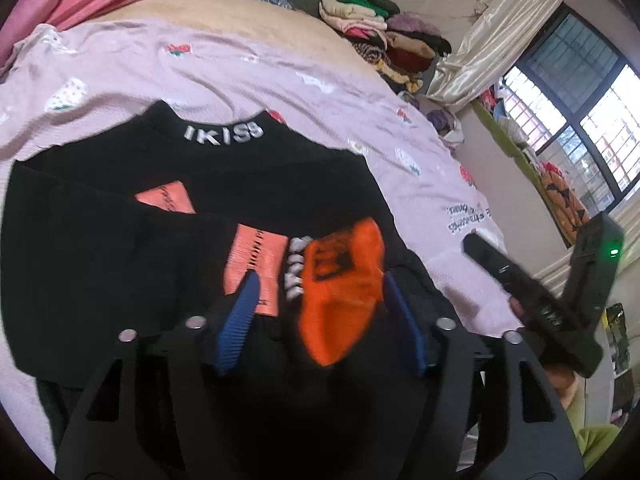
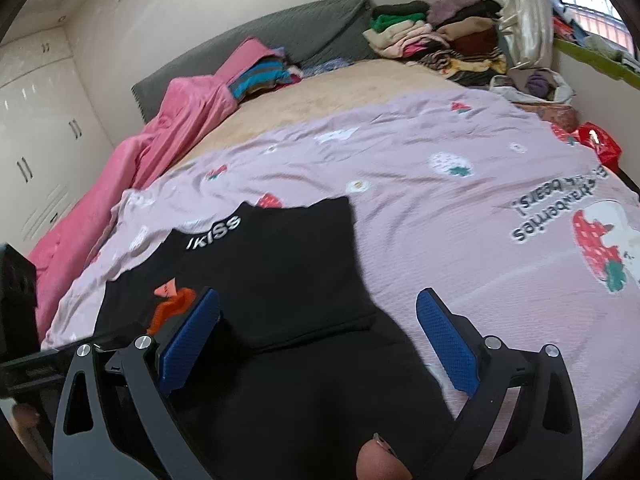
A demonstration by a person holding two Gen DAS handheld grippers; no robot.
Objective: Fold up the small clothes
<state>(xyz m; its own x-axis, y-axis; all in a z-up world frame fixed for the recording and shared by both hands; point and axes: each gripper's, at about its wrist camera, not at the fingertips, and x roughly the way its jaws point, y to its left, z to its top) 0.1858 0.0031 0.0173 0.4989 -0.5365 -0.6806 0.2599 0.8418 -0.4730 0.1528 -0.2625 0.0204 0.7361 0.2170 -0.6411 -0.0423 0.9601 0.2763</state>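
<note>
A small black garment point(image 1: 120, 248) with "IKISS" on the collar and pink-orange patches lies on the pink strawberry sheet point(image 1: 280, 80). My left gripper point(image 1: 320, 312) hovers low over it, jaws apart, with an orange cuff point(image 1: 340, 292) of the garment between the blue pads; I cannot tell if it grips. In the right wrist view the garment point(image 2: 280, 280) lies partly folded. My right gripper point(image 2: 320, 332) is open over its near right part, holding nothing. The right gripper also shows in the left wrist view point(image 1: 540, 292).
A pink blanket point(image 2: 160, 140) lies along the left of the bed. Stacks of folded clothes point(image 2: 440, 40) sit at the far right by the grey headboard point(image 2: 240, 52). A window point(image 1: 580, 120) and curtain are on the right. A red bag point(image 2: 600, 144) sits at the bed's right edge.
</note>
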